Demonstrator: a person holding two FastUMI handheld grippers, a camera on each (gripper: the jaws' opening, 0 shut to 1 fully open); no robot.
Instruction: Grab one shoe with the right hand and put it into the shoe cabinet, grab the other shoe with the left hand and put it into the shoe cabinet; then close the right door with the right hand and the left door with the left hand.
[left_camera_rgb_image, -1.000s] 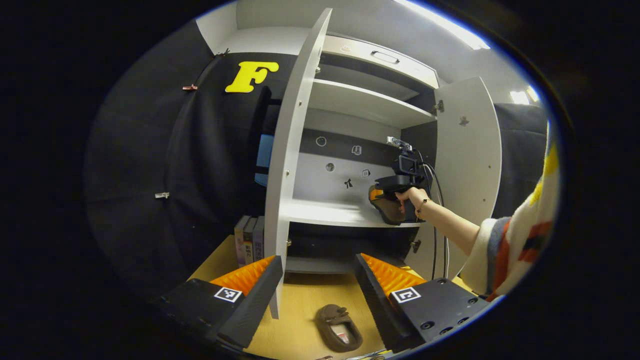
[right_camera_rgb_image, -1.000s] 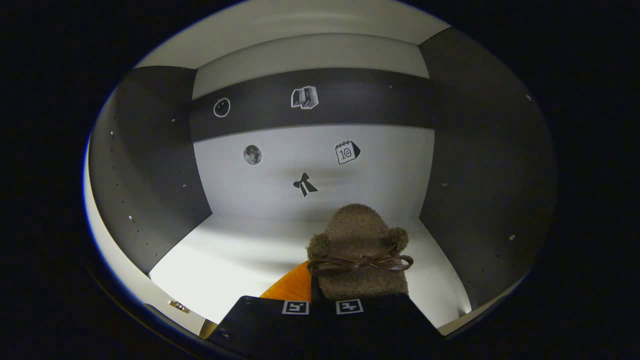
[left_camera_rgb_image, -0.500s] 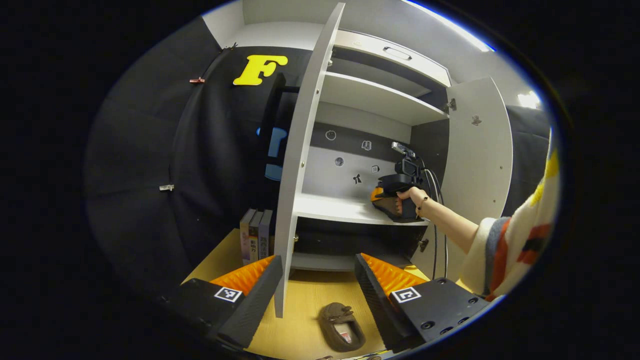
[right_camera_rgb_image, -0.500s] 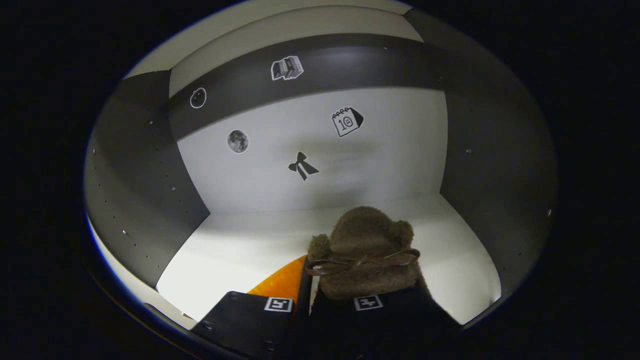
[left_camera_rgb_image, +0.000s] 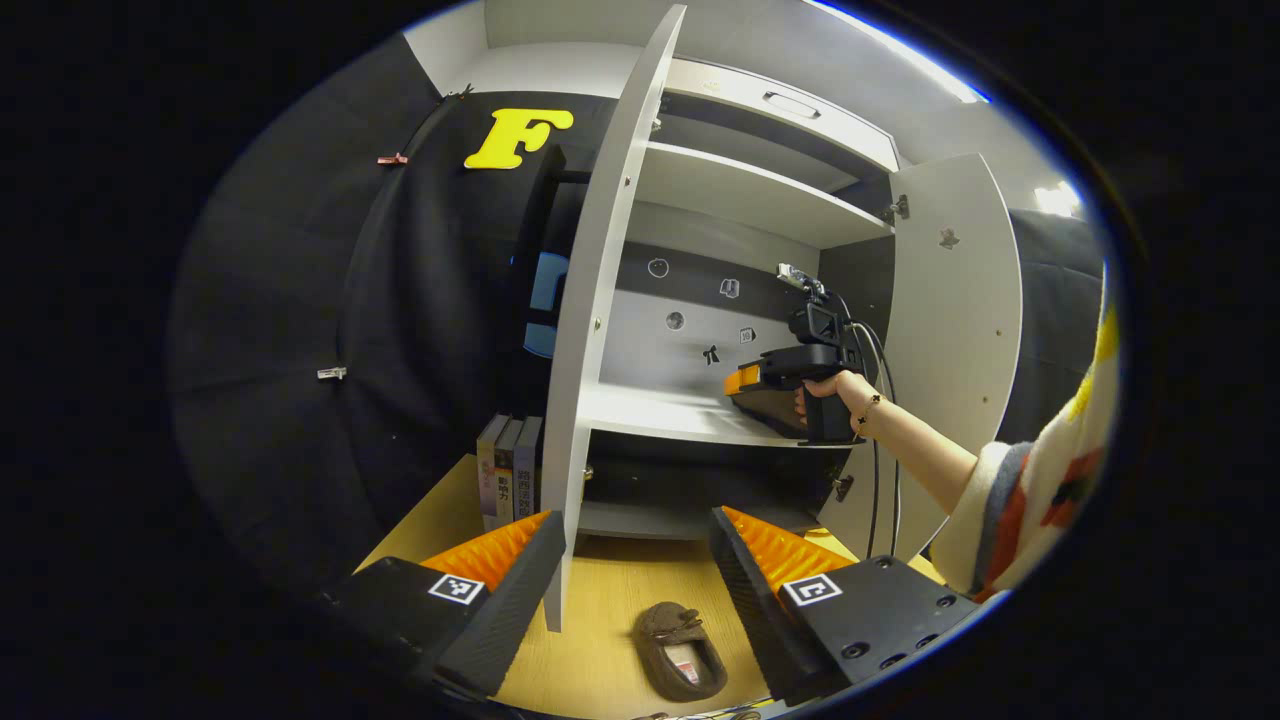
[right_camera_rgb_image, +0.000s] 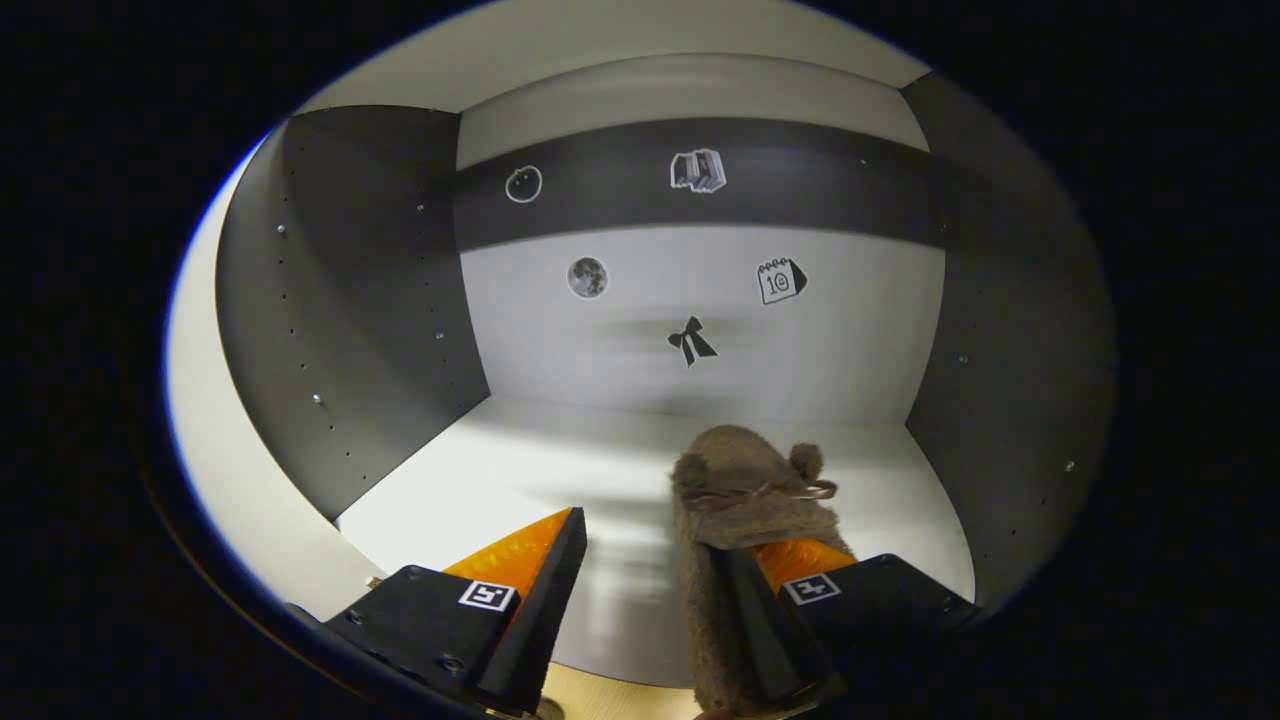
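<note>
Since the earlier frame our right gripper (right_camera_rgb_image: 650, 590) has opened, releasing the first shoe (right_camera_rgb_image: 745, 480) onto the cabinet shelf (right_camera_rgb_image: 560, 470), against the right finger. Our left gripper (left_camera_rgb_image: 635, 570), open; second shoe (left_camera_rgb_image: 682, 650) on the floor (left_camera_rgb_image: 600, 620) between its fingers.

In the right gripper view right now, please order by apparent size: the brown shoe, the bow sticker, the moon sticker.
1. Brown shoe, clearly largest, though it is also nearest the camera.
2. Bow sticker and moon sticker look about alike; I would not rank them.
</note>
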